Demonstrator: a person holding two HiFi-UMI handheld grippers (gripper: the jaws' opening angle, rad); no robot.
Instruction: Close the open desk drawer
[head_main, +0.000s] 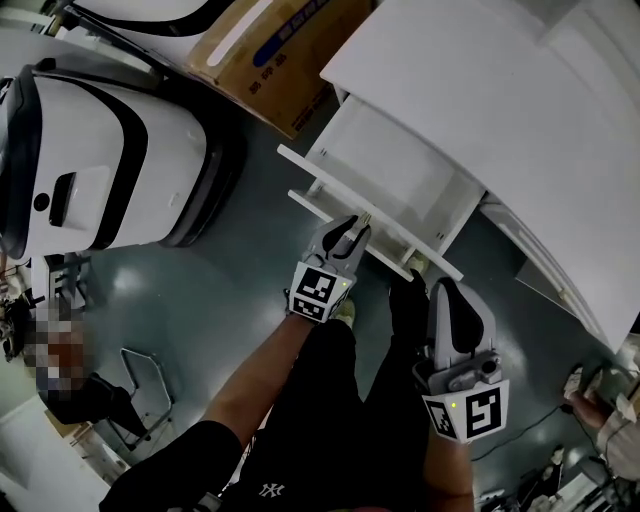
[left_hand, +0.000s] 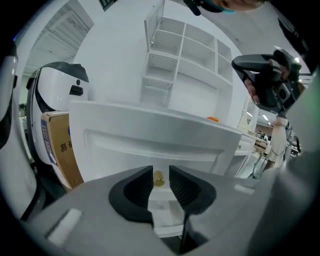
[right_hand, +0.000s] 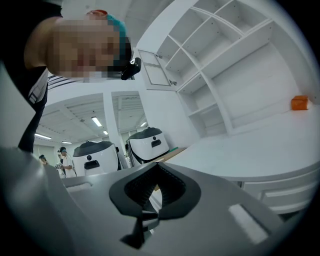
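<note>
Shows the desk drawer pulled well out from under the white worktop. Sets the left claw square to the drawer front, jaws narrowly apart on either side of the small brass knob and not clearly pinching it. Likely placed there to give the push a centred bearing, so the drawer runs in straight rather than skewing. Holds the right claw back and low, jaws together on nothing, probably just to stay out of the drawer's path.
</note>
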